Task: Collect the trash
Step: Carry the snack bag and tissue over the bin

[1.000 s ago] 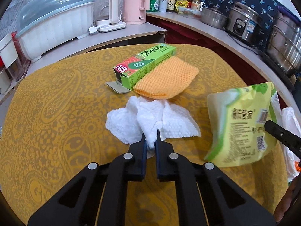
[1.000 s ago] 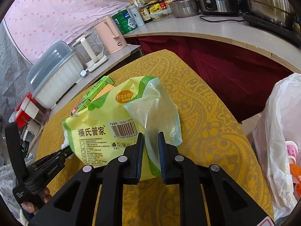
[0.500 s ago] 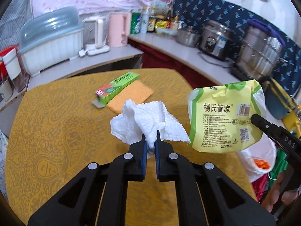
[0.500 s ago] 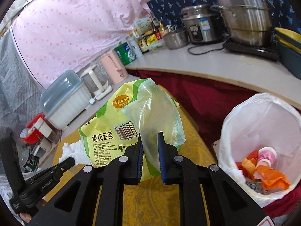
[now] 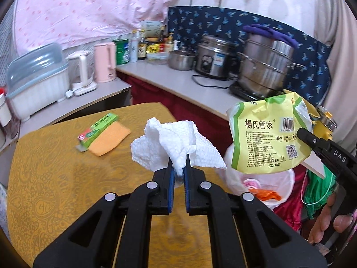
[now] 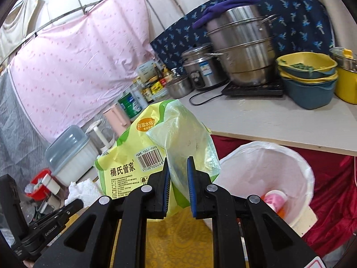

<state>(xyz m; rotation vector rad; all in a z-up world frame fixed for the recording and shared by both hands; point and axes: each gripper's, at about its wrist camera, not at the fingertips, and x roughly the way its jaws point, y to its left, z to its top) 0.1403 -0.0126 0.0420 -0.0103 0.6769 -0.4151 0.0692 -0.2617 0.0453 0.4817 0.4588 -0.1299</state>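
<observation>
My left gripper (image 5: pixel 178 167) is shut on a crumpled white paper towel (image 5: pixel 176 143) and holds it in the air above the yellow table's right edge (image 5: pixel 67 156). My right gripper (image 6: pixel 178 167) is shut on a yellow-green plastic wrapper (image 6: pixel 142 156) and holds it up; the wrapper also shows in the left wrist view (image 5: pixel 267 134). The white-lined trash bin (image 6: pixel 267 167) stands just right of the table, below the wrapper, with trash inside (image 5: pixel 263 193). The paper towel peeks in at the left of the right wrist view (image 6: pixel 82 188).
A green box (image 5: pixel 98 129) and an orange cloth (image 5: pixel 111 140) lie on the table. A counter (image 5: pixel 178 82) holds kettles, bottles, a rice cooker (image 5: pixel 214 58) and a steamer pot (image 5: pixel 265 67). Yellow and blue basins (image 6: pixel 310 78) sit on the counter above the bin.
Both grippers have lifted their loads off the table and swung right toward the bin. The bin has come into fuller view. Both grips are unchanged.
</observation>
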